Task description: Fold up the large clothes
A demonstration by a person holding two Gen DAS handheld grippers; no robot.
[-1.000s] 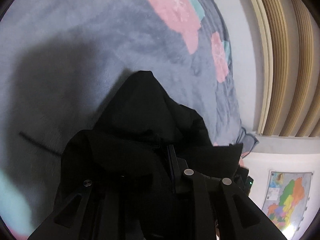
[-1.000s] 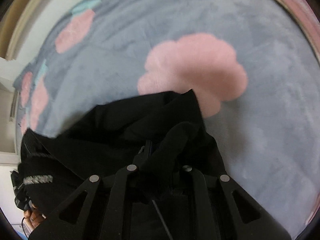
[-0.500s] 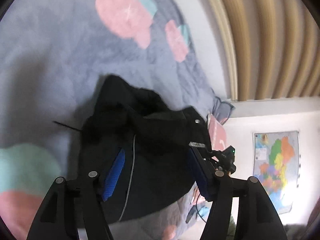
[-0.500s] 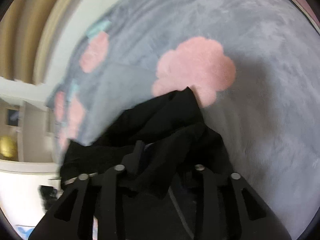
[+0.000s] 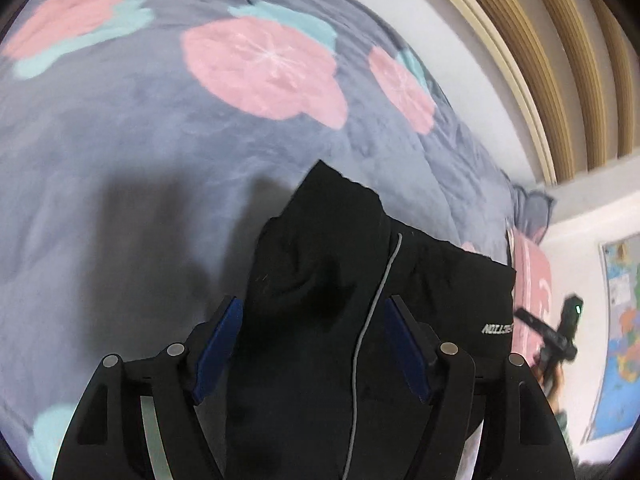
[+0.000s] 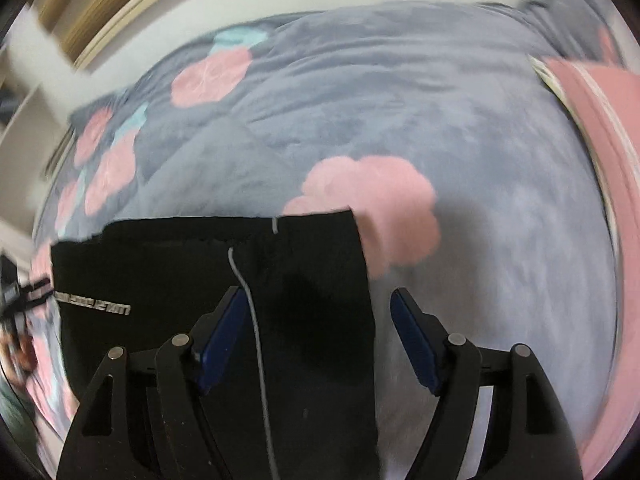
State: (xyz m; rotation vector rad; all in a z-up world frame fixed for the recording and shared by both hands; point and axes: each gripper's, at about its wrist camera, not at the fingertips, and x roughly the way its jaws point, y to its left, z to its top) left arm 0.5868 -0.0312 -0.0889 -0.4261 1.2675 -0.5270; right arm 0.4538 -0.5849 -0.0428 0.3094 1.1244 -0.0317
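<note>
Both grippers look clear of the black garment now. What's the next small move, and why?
Probably smooth the bunched far corner: the left gripper and right gripper, jaws just opened, hold nothing, and the black garment lies folded on the blanket but humps up there.

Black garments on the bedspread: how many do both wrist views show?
1. The black garment lies folded on the grey flowered bedspread, below both open grippers; the right wrist view shows the same one. Anything under it is hidden.

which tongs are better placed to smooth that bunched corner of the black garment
Left. The left tongs, open, sit over the black garment's rumpled peak; the right tongs, open, straddle an edge already flat.
</note>
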